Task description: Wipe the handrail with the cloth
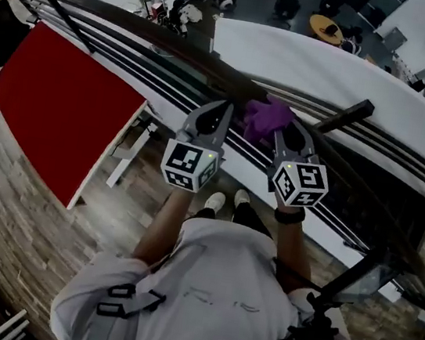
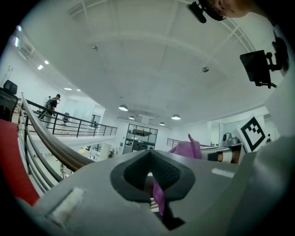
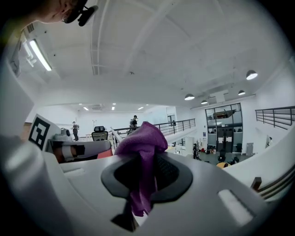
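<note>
Two grey hand-held grippers are meeting at the middle of the head view, where the person's bare forearms are reaching forward side by side from a white T-shirt point(image 1: 219, 285). The left gripper point(image 1: 222, 115) is angling up and to the right, and the right gripper point(image 1: 281, 136) is angling up and slightly left, so the tips are converging on the crumpled purple cloth point(image 1: 266, 118). That cloth is lying bunched on the dark curved metal handrail point(image 1: 139, 24), just above centre frame.

In the left gripper view, the left gripper point(image 2: 150, 159) is keeping its fingers point(image 2: 168, 173) closed, pinching a thin strip of the cloth point(image 2: 158, 196). In the right gripper view, the right gripper point(image 3: 147, 163) is clamping its fingers point(image 3: 173, 173) on a thick fold of the cloth point(image 3: 140, 140), which is puffing up above them.
</note>
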